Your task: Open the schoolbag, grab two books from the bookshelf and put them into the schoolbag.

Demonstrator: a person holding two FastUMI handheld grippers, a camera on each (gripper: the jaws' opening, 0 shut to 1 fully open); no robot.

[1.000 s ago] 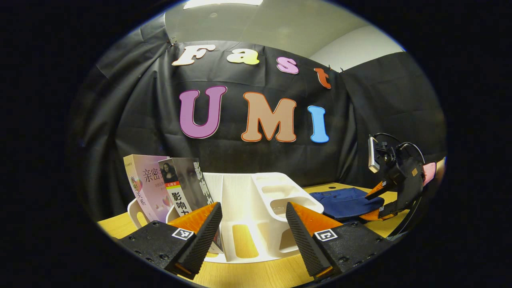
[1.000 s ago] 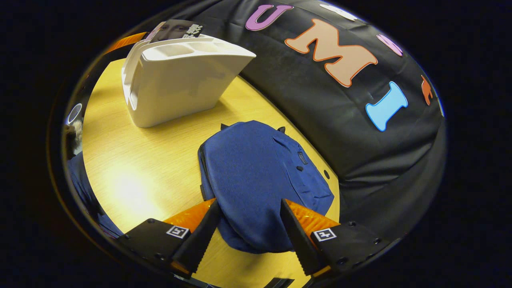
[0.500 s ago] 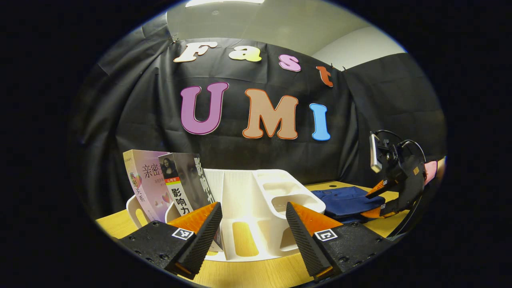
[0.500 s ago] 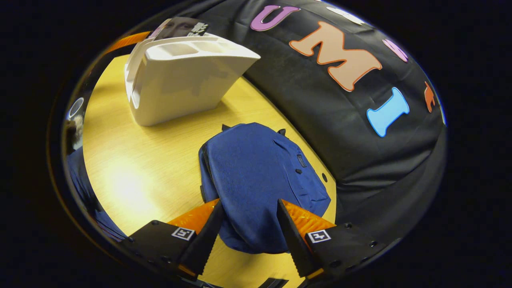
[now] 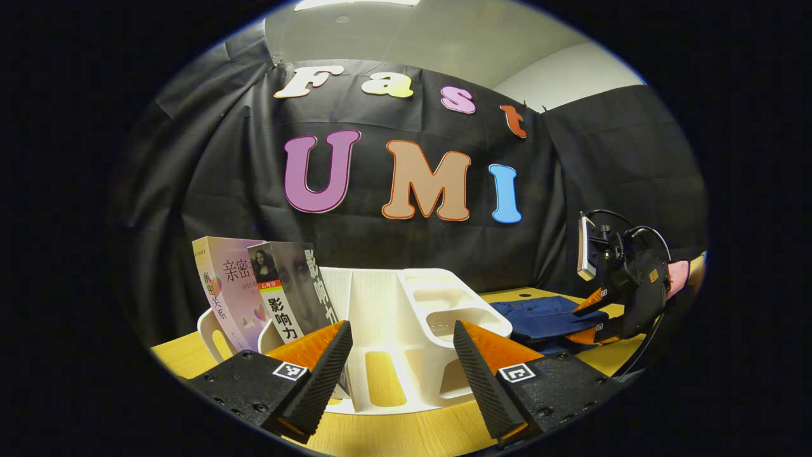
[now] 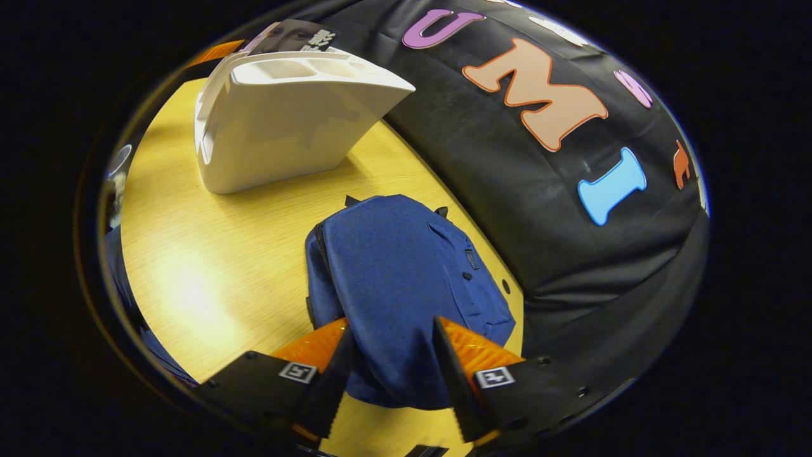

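Blue schoolbag [image 6: 406,279] flat, right tool [image 6: 390,381] above — fingers apart.

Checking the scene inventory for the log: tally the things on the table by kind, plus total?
Upright paperback books: 2
White plastic bookshelf organizer: 1
Dark blue fabric schoolbag, lying flat: 1
Total: 4

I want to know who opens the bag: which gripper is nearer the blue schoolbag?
Right. The right gripper hangs just over the near end of the schoolbag, fingers astride it, open. The left gripper faces the white bookshelf, with the schoolbag off to its right.
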